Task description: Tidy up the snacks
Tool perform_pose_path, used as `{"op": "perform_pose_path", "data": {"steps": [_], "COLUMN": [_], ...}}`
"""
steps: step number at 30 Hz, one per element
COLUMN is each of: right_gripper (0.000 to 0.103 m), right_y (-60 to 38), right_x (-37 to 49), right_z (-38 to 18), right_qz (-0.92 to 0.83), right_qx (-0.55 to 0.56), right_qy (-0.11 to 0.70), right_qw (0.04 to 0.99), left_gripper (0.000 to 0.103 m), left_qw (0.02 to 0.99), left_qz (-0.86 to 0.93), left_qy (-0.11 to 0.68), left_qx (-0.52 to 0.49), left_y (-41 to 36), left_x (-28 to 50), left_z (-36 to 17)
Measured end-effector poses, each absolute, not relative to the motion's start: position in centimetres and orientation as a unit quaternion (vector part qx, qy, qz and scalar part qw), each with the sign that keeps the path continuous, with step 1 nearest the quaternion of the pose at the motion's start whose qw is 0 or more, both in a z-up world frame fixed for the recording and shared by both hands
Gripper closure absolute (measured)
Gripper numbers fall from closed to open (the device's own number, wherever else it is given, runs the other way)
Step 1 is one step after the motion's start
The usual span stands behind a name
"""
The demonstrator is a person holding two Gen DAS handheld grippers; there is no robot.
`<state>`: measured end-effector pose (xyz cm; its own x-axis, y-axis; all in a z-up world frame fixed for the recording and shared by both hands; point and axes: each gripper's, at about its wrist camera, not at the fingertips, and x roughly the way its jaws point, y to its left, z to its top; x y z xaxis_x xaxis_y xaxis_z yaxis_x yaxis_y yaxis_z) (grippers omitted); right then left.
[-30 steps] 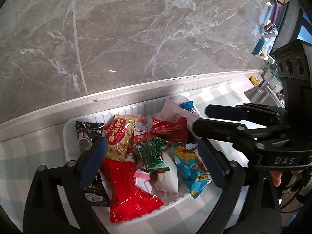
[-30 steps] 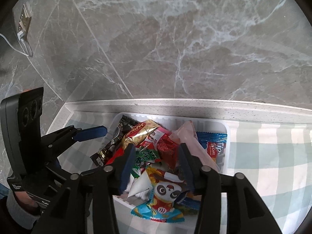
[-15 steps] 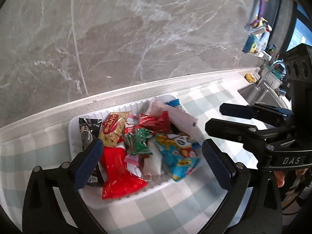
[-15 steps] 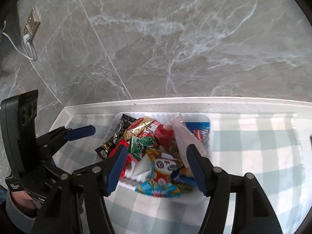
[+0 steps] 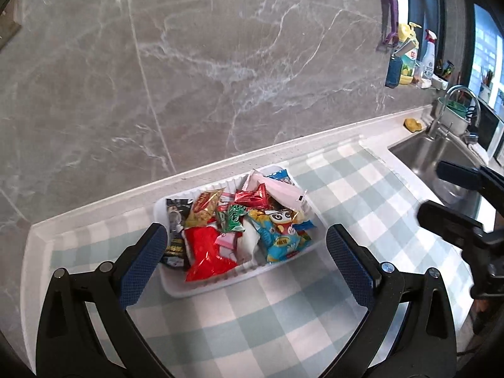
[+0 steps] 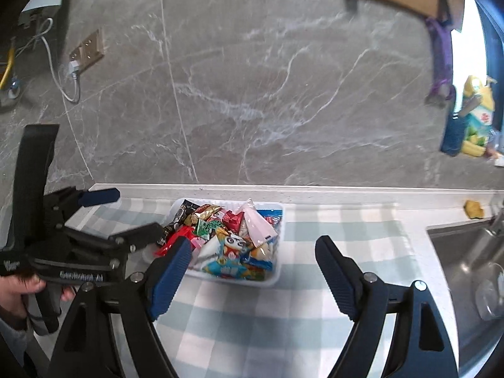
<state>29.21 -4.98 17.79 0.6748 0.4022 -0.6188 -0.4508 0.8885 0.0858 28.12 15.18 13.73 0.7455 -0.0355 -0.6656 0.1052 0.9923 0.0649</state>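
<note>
A white tray full of several snack packets stands on the checked cloth near the wall. Among them are a red packet, a blue panda packet, a green one and a pale pink one. My left gripper is open and empty, held back above the tray's near edge. My right gripper is open and empty, also back from the tray. Each gripper shows in the other's view, the left and the right.
A steel sink with a tap lies to the right. A yellow sponge sits on the counter ledge. Bottles stand on a shelf at the far right. A wall socket with a cable is at the left.
Both grippers have pulled back and up from the tray, which now looks smaller and farther. Both stay open and empty. The snacks have not moved.
</note>
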Motion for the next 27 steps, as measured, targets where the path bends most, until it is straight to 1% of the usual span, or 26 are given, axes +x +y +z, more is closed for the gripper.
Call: {"op": "perform_pose_path", "data": {"steps": [8,10,17,27], "right_gripper": [0.013,0.012,0.004,0.003], "right_y": [-7.4,-7.9,-9.2,-10.2], "right_x": [24.1,23.2,21.1,19.4], "right_z": [19.2,19.4,20.0,20.7], "right_qz": [0.207,0.202,0.187,0.169], "right_qx": [-0.049,-0.047,-0.043,-0.039], "right_qy": [0.301,0.302,0.299,0.292], "right_qw": [0.930,0.930,0.935,0.941], "left_gripper": [0.000,0.000,0.000,0.000], "left_qw": [0.941,0.941,0.944,0.945], "left_qz": [-0.022,-0.024,-0.030,-0.044], "left_qy": [0.332,0.329,0.319,0.313], "left_qx": [0.070,0.072,0.080,0.080], "left_y": [13.8,13.4,12.4,12.0], "left_x": [22.9,22.1,19.2,18.0], "left_z": [16.1,16.5,17.6,18.1]}}
